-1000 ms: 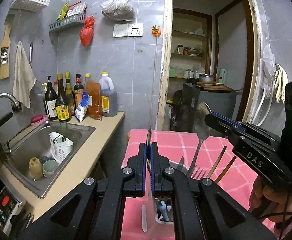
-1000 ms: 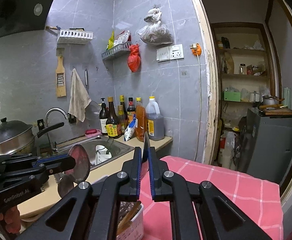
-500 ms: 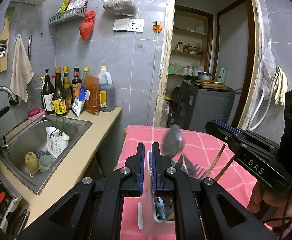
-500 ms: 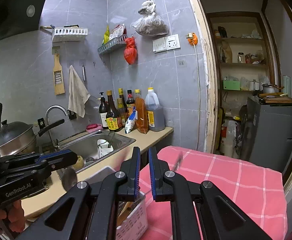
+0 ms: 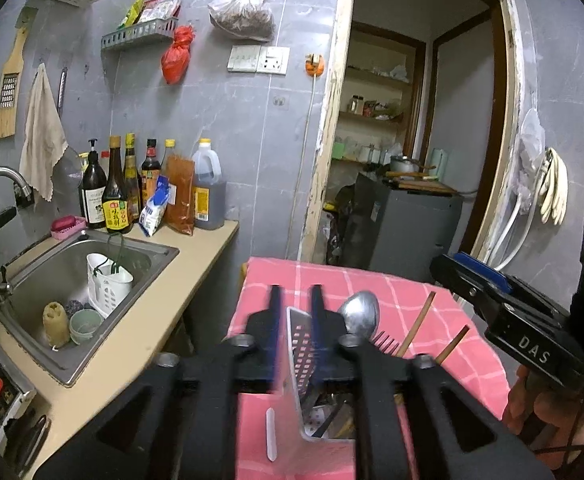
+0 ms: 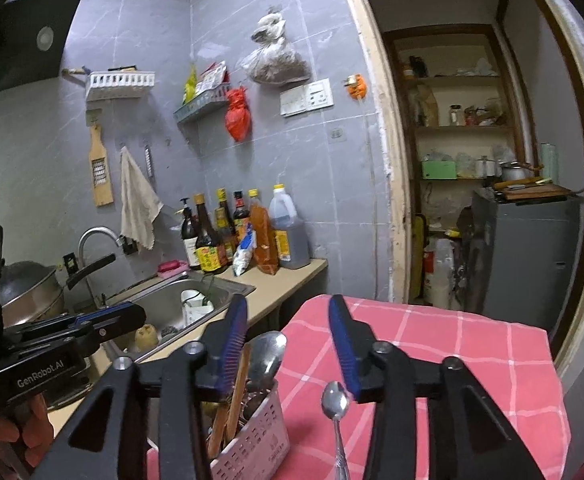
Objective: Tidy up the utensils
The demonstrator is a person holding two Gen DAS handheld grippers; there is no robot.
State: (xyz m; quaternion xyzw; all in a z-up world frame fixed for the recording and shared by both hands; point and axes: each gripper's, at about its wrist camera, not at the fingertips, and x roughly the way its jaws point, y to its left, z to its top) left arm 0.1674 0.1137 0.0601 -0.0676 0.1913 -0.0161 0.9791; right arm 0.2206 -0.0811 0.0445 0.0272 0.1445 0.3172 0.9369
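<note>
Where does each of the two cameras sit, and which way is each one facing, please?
Left wrist: on the left gripper, facing the utensil basket and doorway; the right gripper and hand show.
Right wrist: on the right gripper, facing the sink wall; the left gripper shows.
Shared: basket, large spoon, pink tablecloth, sink.

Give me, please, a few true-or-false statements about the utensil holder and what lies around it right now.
1. A large spoon stands bowl-up in the utensil holder. True.
2. The small spoon is clamped by the right gripper. False: its fingers stand apart, opening, not pressing it.
3. The tablecloth is blue. False: pink checked.
4. Wooden chopsticks stand in the holder. True.
5. The left gripper is holding a fork. False: it is opening and holds nothing.
</note>
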